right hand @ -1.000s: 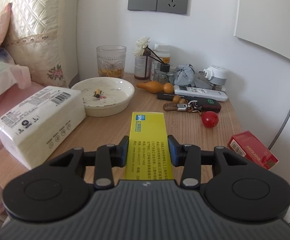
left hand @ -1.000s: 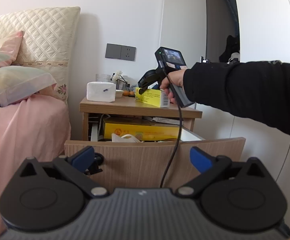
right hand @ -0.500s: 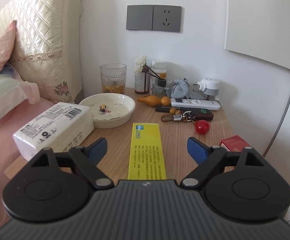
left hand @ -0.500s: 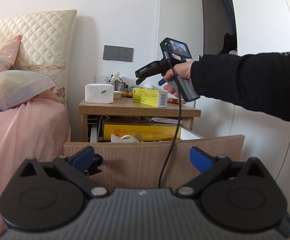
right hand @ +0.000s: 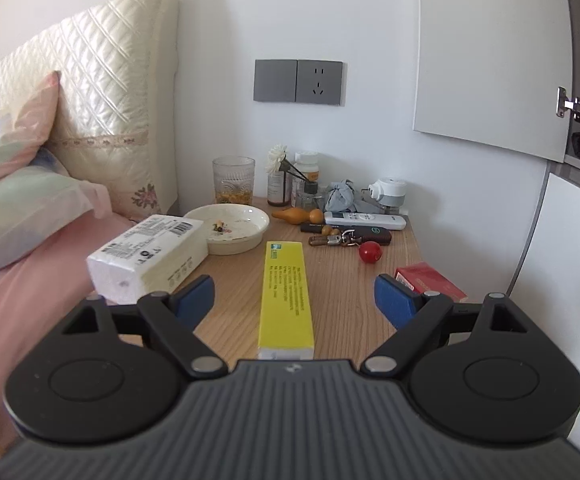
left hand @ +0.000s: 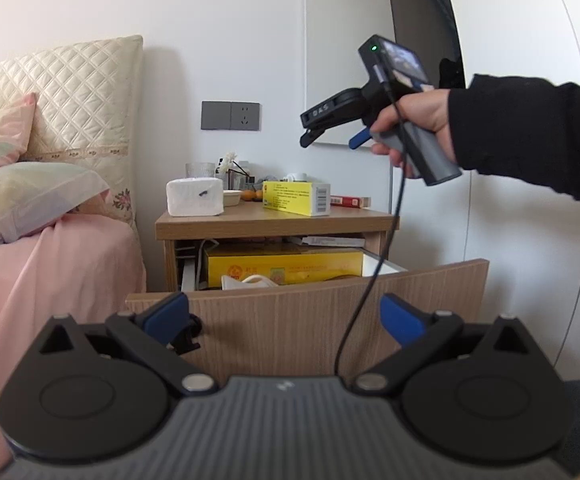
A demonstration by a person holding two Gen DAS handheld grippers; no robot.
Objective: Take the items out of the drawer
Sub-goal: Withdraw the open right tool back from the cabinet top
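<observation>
Bed (left hand: 50,264) with pink sheet borders the nightstand on the left; no gap visible between them. Left hand-held gripper (left hand: 286,320) sits in front of the open drawer (left hand: 329,312), jaws spread wide, nothing between them. Drawer front stands pulled toward the camera; inside, a large yellow box (left hand: 286,266) fills the far part, with white items near its front edge. Headroom between drawer contents and the surface (right hand: 341,280) above is narrow.

On the surface, left to right: tissue pack (right hand: 146,256) at the left edge, white dish (right hand: 234,228) behind it, yellow carton (right hand: 286,296) lying flat in the middle, lengthwise, near end at the front edge. The carton is long, narrow, with printed text on top and a barcode on its end. Bare wood lies on both sides of it. Red packet (right hand: 429,280) rests at the right edge.

Right hand-held gripper (right hand: 293,300) hangs above the surface, jaws wide apart, holding nothing, clear of the carton.
</observation>
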